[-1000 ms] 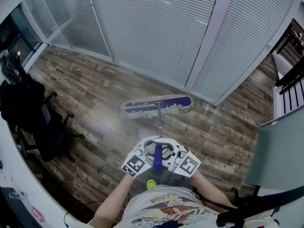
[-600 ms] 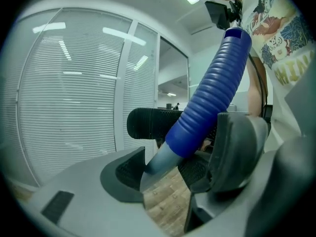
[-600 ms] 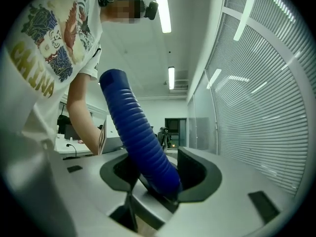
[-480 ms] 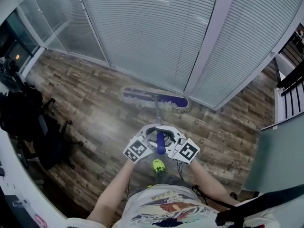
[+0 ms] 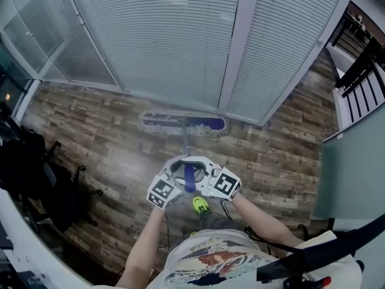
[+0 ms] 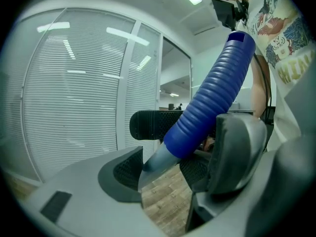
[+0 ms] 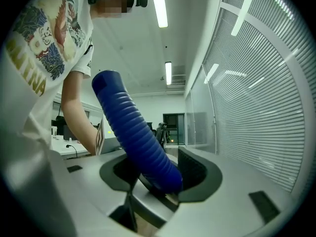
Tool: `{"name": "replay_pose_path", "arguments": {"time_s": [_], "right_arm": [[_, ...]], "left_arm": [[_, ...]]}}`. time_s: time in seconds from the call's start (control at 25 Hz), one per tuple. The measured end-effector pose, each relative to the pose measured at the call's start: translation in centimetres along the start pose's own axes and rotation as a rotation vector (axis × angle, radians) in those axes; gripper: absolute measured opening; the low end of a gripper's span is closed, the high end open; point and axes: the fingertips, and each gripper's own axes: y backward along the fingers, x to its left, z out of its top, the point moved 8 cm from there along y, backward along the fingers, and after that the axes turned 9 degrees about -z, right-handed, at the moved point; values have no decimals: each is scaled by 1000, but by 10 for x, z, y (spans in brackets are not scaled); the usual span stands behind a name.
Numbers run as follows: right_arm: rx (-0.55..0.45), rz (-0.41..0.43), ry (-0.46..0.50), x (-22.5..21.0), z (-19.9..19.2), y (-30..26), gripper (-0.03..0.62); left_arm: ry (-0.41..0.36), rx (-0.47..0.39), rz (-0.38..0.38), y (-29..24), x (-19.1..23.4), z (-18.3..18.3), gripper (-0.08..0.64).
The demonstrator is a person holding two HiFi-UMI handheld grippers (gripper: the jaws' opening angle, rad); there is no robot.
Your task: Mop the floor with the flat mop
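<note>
Blue handle (image 5: 189,178) held two-handed; flat mop head (image 5: 183,123) at the floor's (image 5: 102,143) far edge.
My right gripper (image 5: 202,172) clamps it for drive; my left gripper's (image 5: 176,172) jaws have just been opening, the handle between and touching both, probably letting it pivot.

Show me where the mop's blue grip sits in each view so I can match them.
Head view: blue grip just below centre.
Left gripper view: thick ribbed tube slanting from centre to upper right.
Right gripper view: slanting from lower centre to upper left.
Shared landmark: the white blinds, across the top in the head view, left in the left gripper view, right in the right gripper view.
</note>
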Motion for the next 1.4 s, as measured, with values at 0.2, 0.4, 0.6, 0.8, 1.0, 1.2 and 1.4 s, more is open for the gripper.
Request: {"name": "replay_pose_path", "arguments": {"time_s": [0.2,0.4,0.6,0.8,1.0,1.2,1.4], "right_arm": [[-16,5,-28,65,7,28,213],[-11,20,-34,152,6,56,218],[-4,51,-42,250,2,83,225],[10,88,-44,327,4,109,233],[6,124,-37,374,12,155,233],[19,135,-40,401,15,220,224],[19,137,-49,426,18,298,218]], "left_arm": [[10,7,13,25,-67,-5,206],[25,14,41,66,-149,-25,206],[56,11,89,112,-241,-51,206],[86,7,139,148,-316,-67,204],[70,18,156,152,-384,-63,204],[-23,33,129,125,-450,-55,204],[-188,61,50,87,-523,-39,204]]}}
